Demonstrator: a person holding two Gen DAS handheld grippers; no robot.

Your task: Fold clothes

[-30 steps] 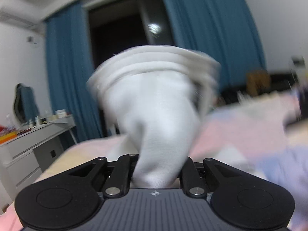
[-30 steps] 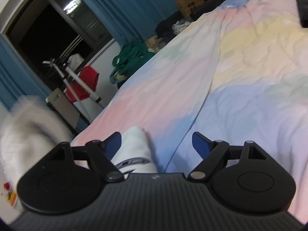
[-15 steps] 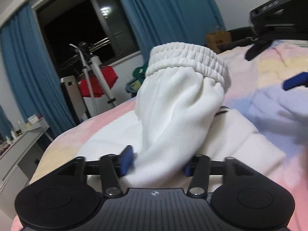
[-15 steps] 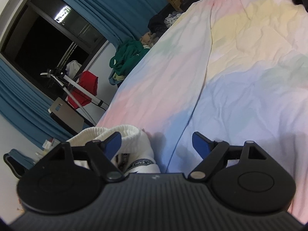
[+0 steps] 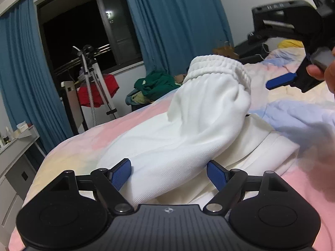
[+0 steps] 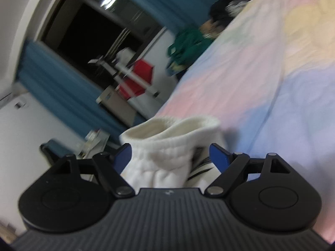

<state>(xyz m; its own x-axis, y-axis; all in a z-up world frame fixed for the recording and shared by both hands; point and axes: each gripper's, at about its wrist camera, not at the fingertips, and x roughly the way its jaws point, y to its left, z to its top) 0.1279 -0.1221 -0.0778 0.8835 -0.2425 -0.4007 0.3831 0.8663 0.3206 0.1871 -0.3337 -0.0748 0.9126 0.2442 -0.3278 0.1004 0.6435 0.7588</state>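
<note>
Left gripper: jaws spread wide, blue pads standing clear on either side of a white sleeve; nothing clamped.

Right gripper: jaws equally wide, straddling the sleeve's ribbed cuff without pinching it; view blurred. In the left view it shows at upper right, held in a hand.

White garment: lies on the bed at frame centre. Sleeve rises from lower centre toward upper right, cuff opening uppermost, draped over the flatter body panel.

Step in hand, by judgement: laying the sleeve across the body. Whether it is being set down or about to be picked up is not settled here. For a clean fold, the sleeve wants to rest flat with the cuff inside the body outline and its bulge smoothed out.

Edges and room: bed edge falls off at lower left, toward a grey dresser. A drying rack and a green clothes heap stand beyond the far edge. Open pastel bedding at right of frame gives ample room.
</note>
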